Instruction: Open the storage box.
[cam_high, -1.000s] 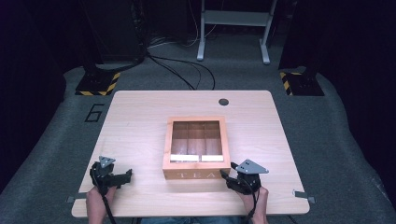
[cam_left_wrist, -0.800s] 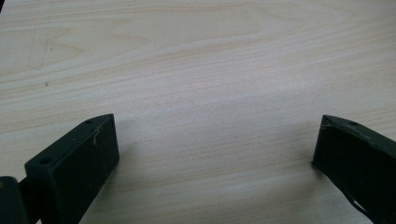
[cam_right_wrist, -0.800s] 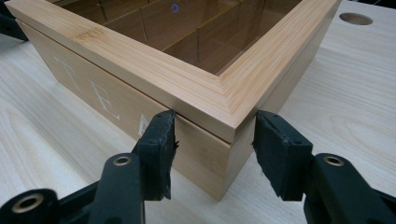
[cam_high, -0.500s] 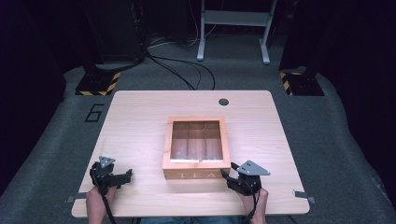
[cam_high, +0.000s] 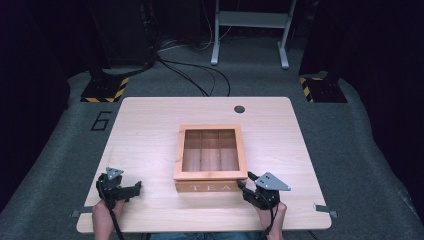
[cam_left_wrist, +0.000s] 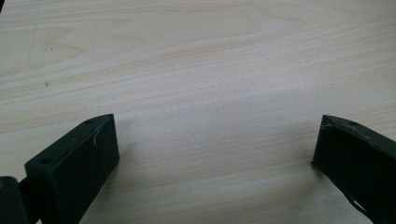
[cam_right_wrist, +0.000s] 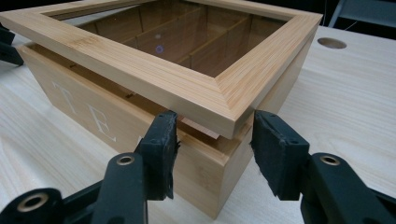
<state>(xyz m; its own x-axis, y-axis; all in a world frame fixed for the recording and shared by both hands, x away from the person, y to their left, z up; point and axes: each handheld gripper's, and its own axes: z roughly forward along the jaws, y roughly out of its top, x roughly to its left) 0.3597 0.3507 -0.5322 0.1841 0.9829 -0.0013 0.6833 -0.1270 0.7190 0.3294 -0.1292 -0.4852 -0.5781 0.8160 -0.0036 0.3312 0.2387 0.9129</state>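
Closed on the near corner of the lid (cam_right_wrist: 154, 77) with the right gripper (cam_right_wrist: 215, 126): one pad against the lid's front edge, the other against the side edge round the corner, though contact of that second pad not fully sure from this angle. Directly ahead of that gripper, the wooden tea box (cam_right_wrist: 93, 116), lettered front wall just to the left of the jaws and touching distance below them. Lid glazed, framed in light wood, lifted slightly at the gripped corner, with a dark gap between frame and box rim running away to the left of the gripper. Through the glass, wooden dividers inside the box. Beyond the box and to the right of the gripper, a round hole (cam_right_wrist: 332, 43) in the worktop (cam_right_wrist: 345, 93). From the high view, same right gripper (cam_high: 248, 182) at the box's (cam_high: 207, 186) near right corner, hand behind it at the worktop's near edge. Well apart from the box, off to its left, the left gripper (cam_high: 131, 189), low over the worktop (cam_high: 150, 130). Wide open, by the left gripper view (cam_left_wrist: 215, 135): both black jaws far apart, bare pale wood (cam_left_wrist: 196, 60) between and ahead of them.
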